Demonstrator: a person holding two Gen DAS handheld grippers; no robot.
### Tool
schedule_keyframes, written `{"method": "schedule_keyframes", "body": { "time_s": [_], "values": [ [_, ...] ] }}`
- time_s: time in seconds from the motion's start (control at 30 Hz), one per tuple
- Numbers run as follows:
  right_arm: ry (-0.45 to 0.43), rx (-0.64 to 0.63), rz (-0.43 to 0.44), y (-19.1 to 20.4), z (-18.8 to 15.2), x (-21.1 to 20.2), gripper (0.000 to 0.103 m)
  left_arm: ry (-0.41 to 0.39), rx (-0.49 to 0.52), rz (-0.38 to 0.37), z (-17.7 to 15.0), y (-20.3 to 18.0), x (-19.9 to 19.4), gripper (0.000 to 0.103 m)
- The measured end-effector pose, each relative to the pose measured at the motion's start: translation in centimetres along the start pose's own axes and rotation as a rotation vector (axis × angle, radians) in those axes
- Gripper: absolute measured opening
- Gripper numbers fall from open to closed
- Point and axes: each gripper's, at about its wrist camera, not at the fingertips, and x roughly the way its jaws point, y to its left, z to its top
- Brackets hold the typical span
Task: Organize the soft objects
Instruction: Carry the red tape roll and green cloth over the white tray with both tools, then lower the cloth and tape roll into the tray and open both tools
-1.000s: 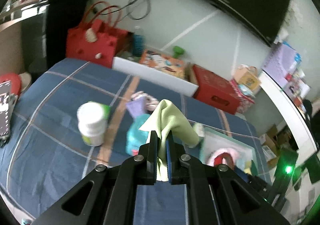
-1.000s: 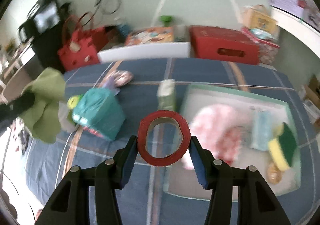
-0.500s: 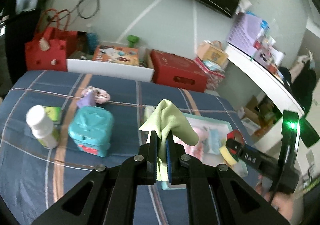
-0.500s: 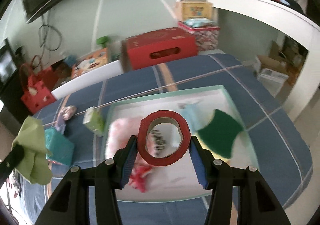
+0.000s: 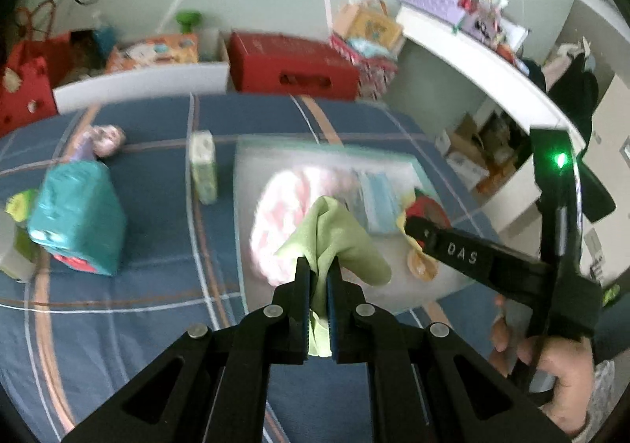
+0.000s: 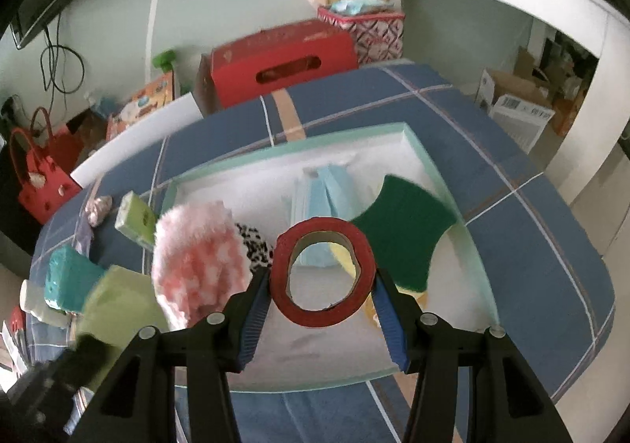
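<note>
The left claw point(image 5: 319, 281) is pinched tight on a soft light-green cloth point(image 5: 334, 242). The cloth sticks up out of the claw and flops over to the right, in the middle of the left wrist view. It hangs above a shallow white tray with a mint-green rim point(image 6: 417, 143) that lies on a bed with a blue checked cover point(image 6: 531, 230).

The right claw point(image 6: 321, 299) is clamped on a red roll of tape with a brown cardboard core point(image 6: 323, 271). The blue pads press on the roll's two sides. The roll stands up on its edge, in the lower middle of the right wrist view, over the tray. In the left wrist view a hand point(image 5: 551, 360) grips this claw's black handle at the lower right.

In the tray lie a fluffy pink and white checked thing point(image 6: 197, 258), a light blue face mask point(image 6: 327, 195) and a dark green scrub sponge with a yellow underside point(image 6: 405, 230). A black and white spotted soft thing point(image 6: 256, 246) peeks out beside the pink one.

On the bed cover left of the tray stand a small pale green pack point(image 5: 204, 171) and a teal wrapped block point(image 5: 78, 218). A small pink and purple thing point(image 5: 104, 138) lies further back, too blurred to tell what it is. A red cardboard box with a slot handle point(image 6: 283, 57) sits behind the bed, in the upper middle.
</note>
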Motion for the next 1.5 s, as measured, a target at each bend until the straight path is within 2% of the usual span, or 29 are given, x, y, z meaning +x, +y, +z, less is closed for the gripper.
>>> {"method": "schedule_keyframes", "body": {
  "time_s": [0.13, 0.33, 0.63, 0.93, 1.1, 1.17, 1.2, 1.27, 1.4, 1.47, 1.5],
  "values": [
    [0.022, 0.002, 0.001, -0.2, -0.2, 0.7, 0.055, 0.068, 0.012, 0.029, -0.3, -0.2, 2.4, 0.007],
    [0.059, 0.007, 0.006, -0.4, -0.4, 1.8, 0.055, 0.115, 0.032, 0.075, 0.0, -0.2, 5.1, 0.007],
    [0.087, -0.002, 0.011, -0.3, -0.5, 2.7, 0.055, 0.12, 0.017, 0.104, 1.2, 0.4, 7.9, 0.007],
    [0.103, -0.005, 0.012, -0.3, -0.9, 3.3, 0.055, 0.108, -0.02, 0.105, 2.2, 1.5, 9.5, 0.008],
    [0.1, -0.01, 0.008, -0.3, -0.7, 3.2, 0.056, 0.123, -0.044, 0.081, 2.4, 1.9, 9.6, 0.008],
    [0.094, -0.011, 0.005, -0.3, -0.6, 2.9, 0.058, 0.126, -0.034, 0.079, 2.5, 1.8, 9.3, 0.014],
    [0.086, -0.01, 0.005, -0.3, -0.5, 2.6, 0.064, 0.124, -0.027, 0.084, 2.6, 1.6, 9.0, 0.019],
    [0.059, -0.006, 0.006, -0.4, -0.4, 1.7, 0.066, 0.114, -0.02, 0.094, 2.7, 1.4, 8.2, 0.038],
    [0.017, 0.006, 0.008, -0.6, 0.0, 0.3, 0.066, 0.089, -0.012, 0.063, 3.3, 1.0, 6.2, 0.043],
    [0.003, 0.009, 0.008, -0.6, 0.3, -0.2, 0.066, 0.073, -0.016, 0.06, 3.5, 1.0, 5.1, 0.051],
    [-0.003, 0.009, 0.008, -0.6, 0.3, -0.4, 0.066, 0.061, -0.015, 0.061, 3.6, 1.0, 4.6, 0.052]
  ]
}}
